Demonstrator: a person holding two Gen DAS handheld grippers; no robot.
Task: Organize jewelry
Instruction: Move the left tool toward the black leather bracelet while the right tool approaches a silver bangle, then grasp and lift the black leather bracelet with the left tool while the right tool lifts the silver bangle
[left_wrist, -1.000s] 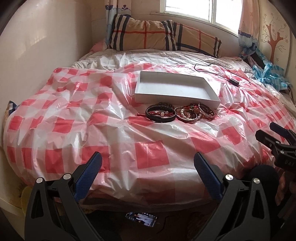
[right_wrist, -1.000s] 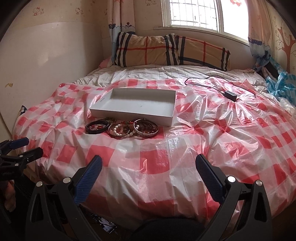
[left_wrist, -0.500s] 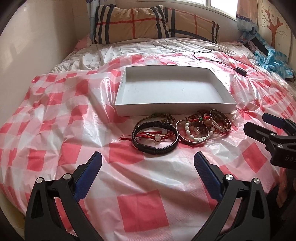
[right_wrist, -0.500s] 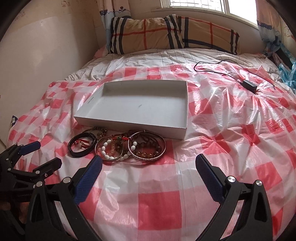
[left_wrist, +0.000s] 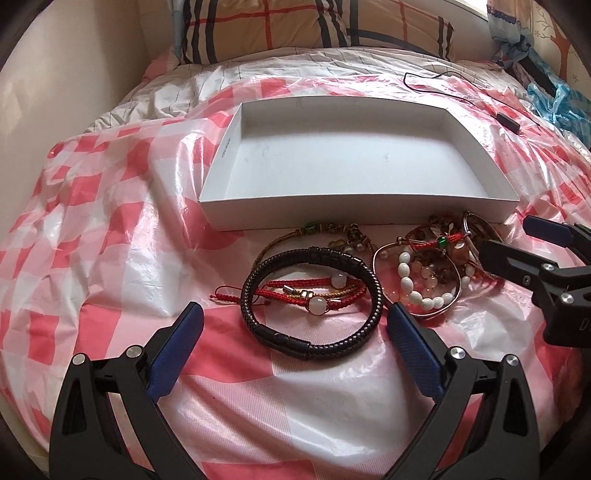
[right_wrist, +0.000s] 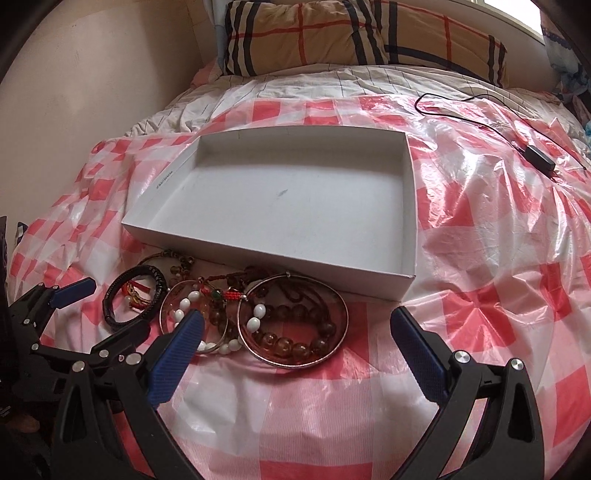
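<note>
Left wrist: white box (left_wrist: 354, 162) long axis left-right

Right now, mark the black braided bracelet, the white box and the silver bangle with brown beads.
black braided bracelet (left_wrist: 373, 295): left wrist view, right side of band.
white box (right_wrist: 280, 258): right wrist view, near wall.
silver bangle (right_wrist: 341, 332): right wrist view, right rim.

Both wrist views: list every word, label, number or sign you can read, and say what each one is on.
White box, left rim: a line of small print, too small to read; in the left wrist view it is also blurred.
Right gripper, body: pale letters at the frame edge, cut off, unreadable.
Bracelets, plastic sheet, pillows: no text visible.
</note>
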